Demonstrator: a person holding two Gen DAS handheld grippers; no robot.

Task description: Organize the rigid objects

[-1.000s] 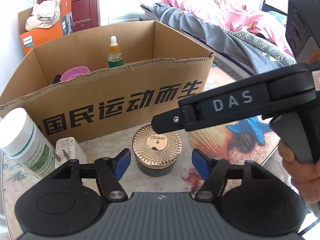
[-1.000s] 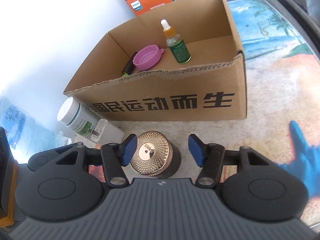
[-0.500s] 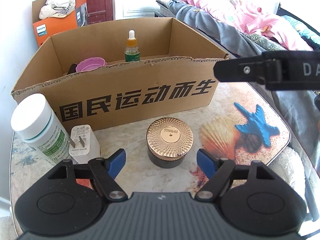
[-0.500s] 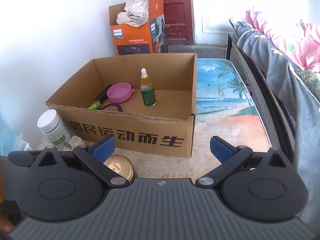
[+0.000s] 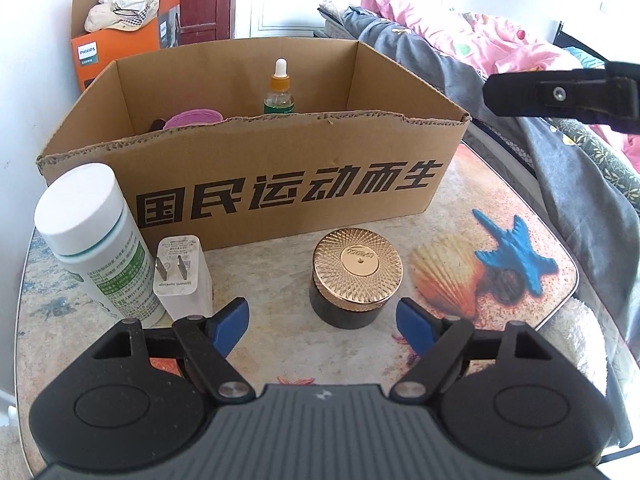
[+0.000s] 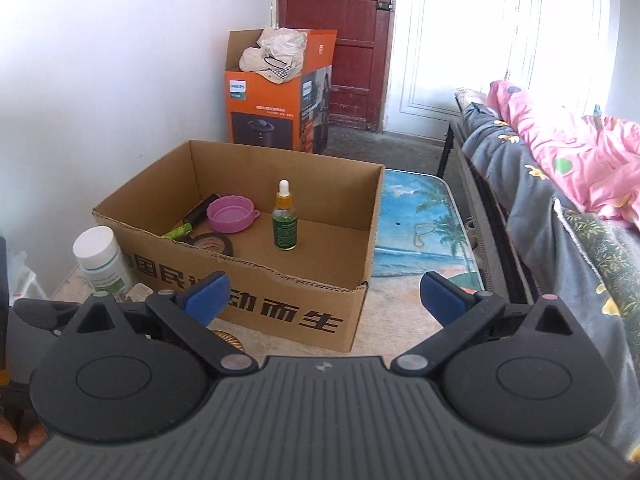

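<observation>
Left wrist view: your left gripper (image 5: 322, 320) hangs low over the bench (image 5: 460, 216), jaws opening and empty, with the gold-lidded jar (image 5: 356, 278) standing upright just ahead between the blue pads (image 5: 230, 322). Watch this one. That lid is ribbed, shiny metal over a squat dark glass body; clamp on the lid alone and I judge it could slip or tip. The white charger (image 5: 182, 276) and the white bottle (image 5: 94, 240) sit touching each other, close off your left pad, so a wide sweep in could knock them. The cardboard box (image 5: 280, 184) stands right behind the jar, so lift clear of its ragged front rim.

Right wrist view: your right gripper (image 6: 322, 294) is up high, jaws released wide, nothing between them. Inside the box you see the dropper bottle (image 6: 285, 222) upright, with the pink lid (image 6: 232, 214) near it; a careless drop could topple that bottle.
</observation>
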